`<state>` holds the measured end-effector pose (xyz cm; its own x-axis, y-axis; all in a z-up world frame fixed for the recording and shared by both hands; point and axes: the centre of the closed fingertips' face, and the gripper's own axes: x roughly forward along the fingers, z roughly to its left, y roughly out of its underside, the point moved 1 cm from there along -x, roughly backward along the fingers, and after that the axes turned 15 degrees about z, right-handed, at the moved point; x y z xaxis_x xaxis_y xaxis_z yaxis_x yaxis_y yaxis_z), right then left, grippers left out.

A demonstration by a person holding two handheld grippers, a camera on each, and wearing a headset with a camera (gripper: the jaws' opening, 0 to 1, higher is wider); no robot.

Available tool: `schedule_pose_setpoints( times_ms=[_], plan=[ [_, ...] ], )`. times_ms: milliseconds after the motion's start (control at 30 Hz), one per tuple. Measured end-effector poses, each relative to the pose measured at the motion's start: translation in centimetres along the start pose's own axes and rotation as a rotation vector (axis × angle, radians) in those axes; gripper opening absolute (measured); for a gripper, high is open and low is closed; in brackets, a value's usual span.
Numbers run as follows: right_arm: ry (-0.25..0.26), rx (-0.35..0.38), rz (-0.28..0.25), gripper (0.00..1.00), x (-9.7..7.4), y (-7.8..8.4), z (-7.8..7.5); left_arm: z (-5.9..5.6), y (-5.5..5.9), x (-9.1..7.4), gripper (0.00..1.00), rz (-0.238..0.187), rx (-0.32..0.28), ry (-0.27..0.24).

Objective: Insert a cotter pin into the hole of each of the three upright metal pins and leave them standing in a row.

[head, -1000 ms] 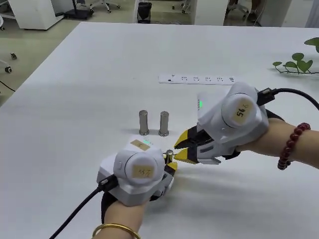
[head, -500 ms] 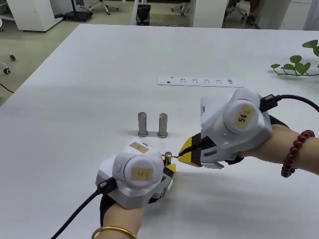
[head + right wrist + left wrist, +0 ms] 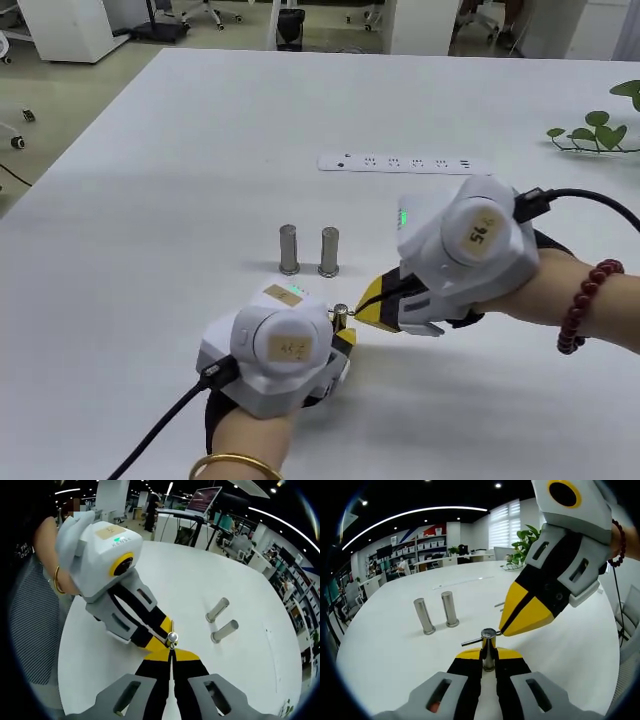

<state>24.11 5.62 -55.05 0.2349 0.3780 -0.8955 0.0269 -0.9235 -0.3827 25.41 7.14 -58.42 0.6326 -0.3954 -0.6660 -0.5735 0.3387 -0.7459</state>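
The left gripper [image 3: 488, 658] was clamped shut on an upright metal pin [image 3: 488, 645]. The right gripper [image 3: 171, 653] pinched a cotter pin [image 3: 470, 641] poking through that pin's hole. 2 other pins [image 3: 289, 248] stood side by side just behind it.

Sticker [image 3: 483, 232] on right tongs [image 3: 361, 299]: apparently "56"; other labels unreadable.

white power strip [image 3: 395, 161] lies on the table [image 3: 180, 180], leafy plant [image 3: 595, 128] near its edge
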Motion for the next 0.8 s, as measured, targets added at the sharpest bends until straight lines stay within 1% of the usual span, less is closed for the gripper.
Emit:
schedule_pose_setpoints(
  times_ms=[267, 333, 367, 400, 433, 533, 567, 600, 633, 667, 733, 800],
  plan=[
    [0.002, 0.001, 0.000, 0.00, 0.0, 0.0, 0.0, 0.0, 0.0, 0.0, 0.06, -0.001, -0.004, -0.001],
    [0.008, 0.015, 0.004, 0.00, 0.1, 0.2, -0.1, 0.0, 0.0, 0.0, 0.06, 0.001, -0.003, -0.007],
    [0.014, 0.049, 0.018, 0.00, 0.1, 0.5, -0.3, 0.0, 0.0, 0.0, 0.06, 0.002, 0.000, -0.008],
    [0.018, 0.070, 0.026, 0.03, 0.2, 0.7, -0.4, 0.0, 0.0, 0.0, 0.06, 0.002, 0.001, -0.011],
    [0.025, 0.097, 0.019, 0.04, 0.1, 0.8, -0.6, 0.0, 0.0, 0.0, 0.06, 0.002, 0.000, -0.013],
    [0.019, 0.189, -0.015, 0.09, -0.1, 0.9, -0.9, 0.0, 0.0, 0.0, 0.06, 0.004, -0.005, -0.012],
    [0.018, 0.237, -0.043, 0.11, -0.4, 0.9, -1.1, 0.1, 0.0, 0.0, 0.06, 0.004, -0.007, -0.012],
    [0.013, 0.268, -0.059, 0.13, -0.5, 0.9, -1.3, 0.1, 0.0, 0.0, 0.06, 0.004, -0.007, -0.013],
    [0.010, 0.321, -0.079, 0.14, -0.7, 1.1, -1.5, 0.1, 0.0, 0.0, 0.06, 0.003, -0.008, -0.014],
    [0.010, 0.345, -0.089, 0.15, -0.8, 1.2, -1.6, 0.2, 0.0, 0.0, 0.06, 0.001, -0.009, -0.016],
    [0.009, 0.391, -0.112, 0.16, -1.1, 1.5, -1.8, 0.2, 0.0, 0.0, 0.06, 0.005, 0.010, -0.025],
    [0.027, 0.433, -0.113, 0.17, -1.3, 2.2, -2.0, 0.5, 0.0, 0.0, 0.05, 0.005, 0.000, -0.028]
  ],
)
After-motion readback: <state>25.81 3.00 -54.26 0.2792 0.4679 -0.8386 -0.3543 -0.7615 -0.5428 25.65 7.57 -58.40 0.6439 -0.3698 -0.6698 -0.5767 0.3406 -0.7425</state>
